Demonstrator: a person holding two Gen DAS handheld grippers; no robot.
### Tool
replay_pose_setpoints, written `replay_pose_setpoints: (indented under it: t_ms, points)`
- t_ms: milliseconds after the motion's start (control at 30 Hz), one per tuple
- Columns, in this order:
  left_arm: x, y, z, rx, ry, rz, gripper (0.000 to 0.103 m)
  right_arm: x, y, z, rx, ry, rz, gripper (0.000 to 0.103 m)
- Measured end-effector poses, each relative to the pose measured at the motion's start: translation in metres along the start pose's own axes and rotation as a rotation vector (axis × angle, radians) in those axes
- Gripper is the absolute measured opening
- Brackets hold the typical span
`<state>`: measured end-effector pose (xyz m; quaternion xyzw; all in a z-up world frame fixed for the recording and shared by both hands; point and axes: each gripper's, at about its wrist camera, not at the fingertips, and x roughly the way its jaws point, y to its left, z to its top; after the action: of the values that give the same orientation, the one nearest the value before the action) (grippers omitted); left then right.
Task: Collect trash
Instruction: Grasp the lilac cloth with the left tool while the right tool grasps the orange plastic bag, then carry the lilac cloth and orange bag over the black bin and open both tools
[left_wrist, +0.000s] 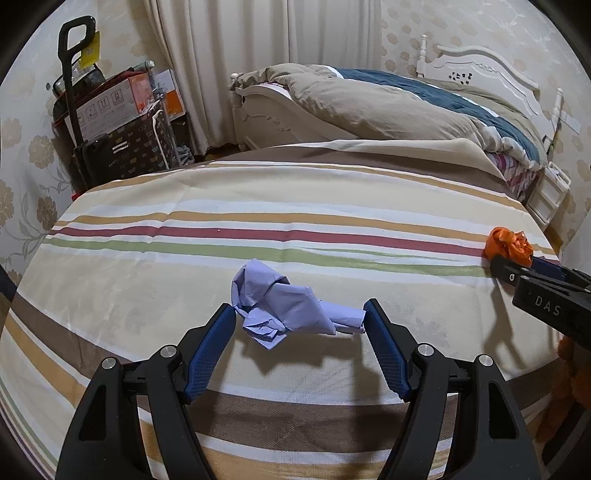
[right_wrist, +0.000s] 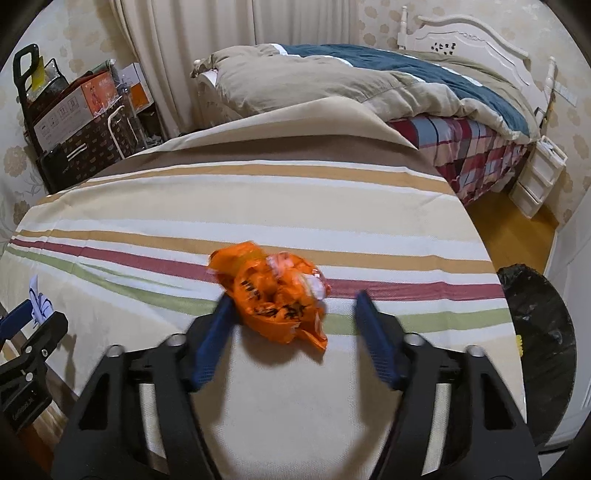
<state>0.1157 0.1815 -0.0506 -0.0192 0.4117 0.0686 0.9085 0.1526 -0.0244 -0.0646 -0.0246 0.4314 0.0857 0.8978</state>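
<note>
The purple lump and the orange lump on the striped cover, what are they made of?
The purple lump looks like matte paper: sharp creases, no shine. The orange lump looks like thin plastic wrapper: glossy, crinkled, with dark print. The striped cover looks like woven cloth, with soft fold lines.

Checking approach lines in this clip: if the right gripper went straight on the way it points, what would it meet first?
Most likely the crumpled orange wrapper, already between the right gripper's jaws and apparently touching the left-hand one; behind it lies the striped bed sheet. Depth is uncertain.
</note>
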Motion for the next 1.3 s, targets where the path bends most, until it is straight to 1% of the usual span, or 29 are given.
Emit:
replay_pose_setpoints:
  t_ms: [67,100,267,433,733,1067,1300]
  points:
    - [0.000,0.000,0.000,0.003,-0.001,0.001,0.072,-0.001,0.001,-0.001,-0.007,-0.003,0.000,0.044]
    - [0.000,0.000,0.000,0.006,-0.003,0.002,0.072,-0.002,0.002,-0.003,-0.010,-0.004,0.004,0.044]
    - [-0.005,-0.002,-0.002,0.015,-0.013,0.006,0.072,-0.009,0.002,-0.010,-0.006,-0.005,0.019,0.043]
    - [-0.009,-0.008,-0.005,0.020,-0.013,-0.005,0.072,-0.020,-0.002,-0.023,0.005,-0.006,0.028,0.043]
    - [-0.021,-0.026,-0.015,0.032,-0.009,-0.054,0.072,-0.045,-0.017,-0.048,0.030,-0.020,0.021,0.043]
    - [-0.035,-0.060,-0.027,0.077,-0.014,-0.104,0.072,-0.071,-0.046,-0.069,0.079,-0.048,-0.009,0.043]
    - [-0.043,-0.091,-0.036,0.123,-0.018,-0.145,0.072,-0.086,-0.073,-0.085,0.125,-0.065,-0.051,0.043]
